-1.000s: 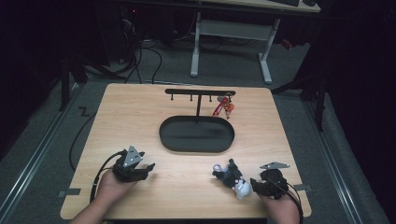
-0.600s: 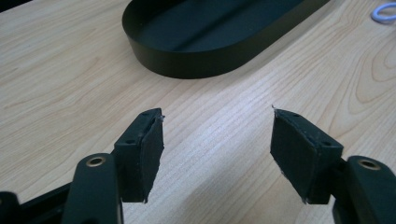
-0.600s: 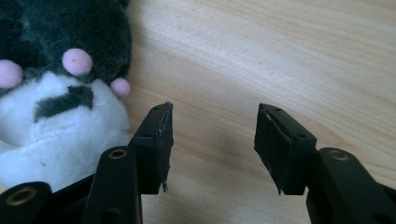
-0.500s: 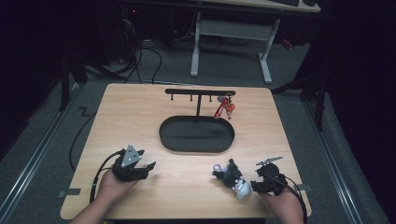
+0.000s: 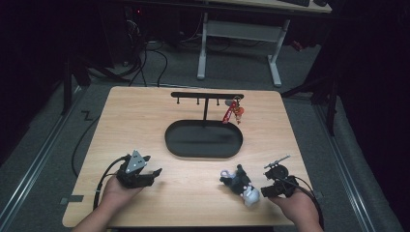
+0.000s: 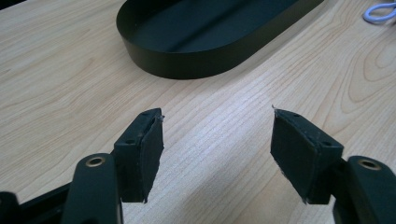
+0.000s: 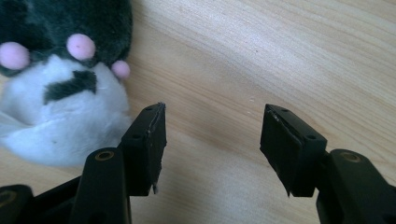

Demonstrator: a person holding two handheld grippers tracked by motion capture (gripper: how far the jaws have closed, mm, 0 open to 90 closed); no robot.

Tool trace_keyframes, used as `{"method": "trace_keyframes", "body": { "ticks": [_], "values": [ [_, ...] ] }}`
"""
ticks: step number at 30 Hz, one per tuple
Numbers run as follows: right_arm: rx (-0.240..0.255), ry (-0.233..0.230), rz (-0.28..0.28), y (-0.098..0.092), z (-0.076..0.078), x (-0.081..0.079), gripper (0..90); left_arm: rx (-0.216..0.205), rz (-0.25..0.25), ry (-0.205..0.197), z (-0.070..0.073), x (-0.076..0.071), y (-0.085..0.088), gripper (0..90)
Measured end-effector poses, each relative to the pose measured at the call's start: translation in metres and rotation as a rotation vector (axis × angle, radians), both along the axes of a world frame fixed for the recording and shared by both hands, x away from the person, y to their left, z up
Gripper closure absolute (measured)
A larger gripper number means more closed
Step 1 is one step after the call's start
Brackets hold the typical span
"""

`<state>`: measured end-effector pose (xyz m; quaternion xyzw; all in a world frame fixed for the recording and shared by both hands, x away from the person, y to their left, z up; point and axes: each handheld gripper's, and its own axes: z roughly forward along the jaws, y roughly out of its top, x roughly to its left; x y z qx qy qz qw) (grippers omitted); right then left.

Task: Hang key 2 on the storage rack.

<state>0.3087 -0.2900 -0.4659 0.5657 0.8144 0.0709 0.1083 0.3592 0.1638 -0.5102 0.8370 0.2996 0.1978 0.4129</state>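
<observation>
- Dark floor, cables and the legs of a white desk (image 5: 239, 43) surround our light wooden table (image 5: 145, 116), which sits in the middle of the high view.
- We hold the left gripper (image 6: 217, 149) low over the near left part of the table, jaws spread wide with bare wood grain between the pads (image 6: 149, 154); in the high view it sits at (image 5: 145, 176) with its grey plate on top and its cable looping off toward the table's left edge.
- Ahead of those jaws we see the near wall of the black oval tray (image 6: 187, 65), apart from them, and a loop of pale cord (image 6: 380, 11) at the far right corner.
- We hold the right gripper (image 7: 212, 144) at the near right of the table, jaws likewise wide apart and gripping nothing; from above it appears at (image 5: 270, 188).
- Just beside its left-hand jaw lies a black and white plush toy (image 7: 60, 88) with small pink dots, resting on the wood; whether the jaw touches the fur we cannot tell. From above the toy (image 5: 239, 183) lies between the two grippers, nearer the right one.
- Farther out, the tray (image 5: 203, 140) occupies the table's centre.
- Behind it stands a black T-shaped rack (image 5: 207, 96) with a red keychain (image 5: 232, 112) hanging near its right end.
</observation>
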Motion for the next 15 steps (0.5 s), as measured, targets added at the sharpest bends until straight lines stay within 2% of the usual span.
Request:
{"method": "trace_keyframes", "body": {
  "ticks": [3, 4, 5, 11, 15],
  "values": [
    [0.009, 0.011, -0.005, 0.000, 0.005, 0.001, 40.6, 0.000, -0.001, 0.003, 0.000, 0.000, 0.000, 34.8],
    [0.018, 0.020, -0.008, 0.001, 0.013, 0.003, 40.1, 0.004, -0.002, 0.005, -0.001, 0.000, -0.001, 34.8],
    [0.018, 0.020, -0.008, 0.001, 0.013, 0.003, 40.1, 0.004, -0.002, 0.005, -0.001, 0.000, -0.001, 34.8],
    [0.047, 0.027, 0.018, 0.015, 0.040, 0.006, 35.3, 0.000, -0.004, 0.005, 0.000, 0.000, 0.000, 34.8],
    [0.052, 0.027, 0.044, 0.026, 0.044, 0.006, 32.1, 0.001, -0.006, 0.000, 0.001, -0.001, 0.000, 34.8]
  ]
}}
